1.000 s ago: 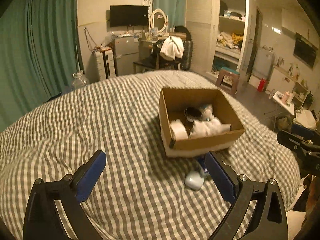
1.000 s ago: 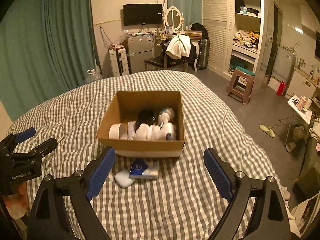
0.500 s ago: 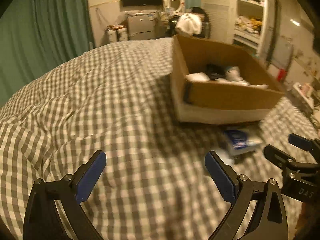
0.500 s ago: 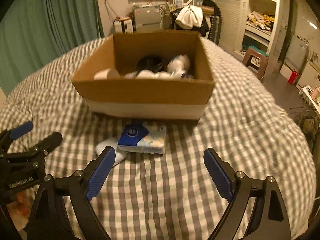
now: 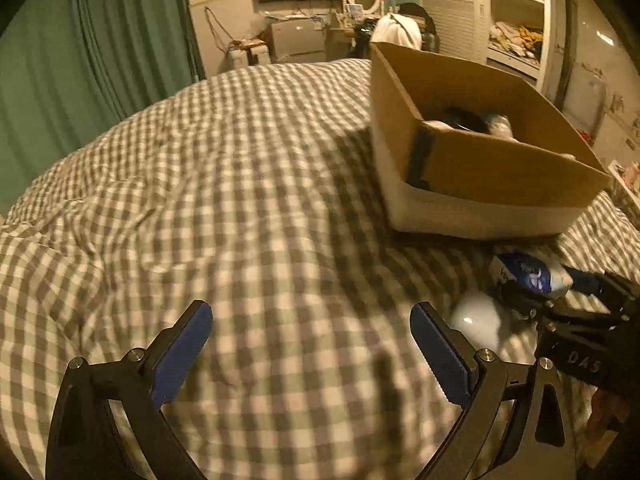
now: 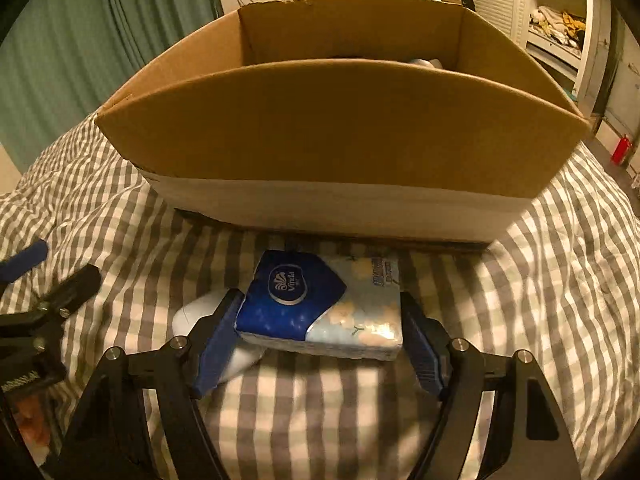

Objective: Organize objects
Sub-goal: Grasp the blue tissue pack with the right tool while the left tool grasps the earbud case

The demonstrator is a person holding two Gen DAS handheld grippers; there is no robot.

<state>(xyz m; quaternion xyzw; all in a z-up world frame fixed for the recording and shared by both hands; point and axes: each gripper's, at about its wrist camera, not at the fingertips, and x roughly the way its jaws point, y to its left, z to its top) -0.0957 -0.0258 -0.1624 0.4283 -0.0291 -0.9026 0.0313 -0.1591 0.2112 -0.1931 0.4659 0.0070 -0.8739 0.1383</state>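
A blue and white tissue pack [image 6: 320,308] lies on the checked bed just in front of a cardboard box [image 6: 340,132]. My right gripper [image 6: 320,328] is low over the bed with its blue pads on both sides of the pack, touching or nearly touching it. A white rounded object [image 6: 192,314] lies left of the pack, partly behind the left finger. In the left wrist view my left gripper [image 5: 310,344] is open and empty over bare bedding, with the box [image 5: 500,168], the pack [image 5: 528,274] and the white object [image 5: 478,322] to its right. The box holds several items.
The checked bedspread [image 5: 240,200] covers the whole bed. Green curtains [image 5: 80,72] hang at the left. A desk, a TV and a wardrobe [image 5: 516,20] stand beyond the bed. The left gripper shows at the left edge of the right wrist view [image 6: 40,292].
My right gripper has dropped and moved forward until its fingers straddle the tissue pack and narrowed around it. My left gripper has lowered toward the bed and stayed open.
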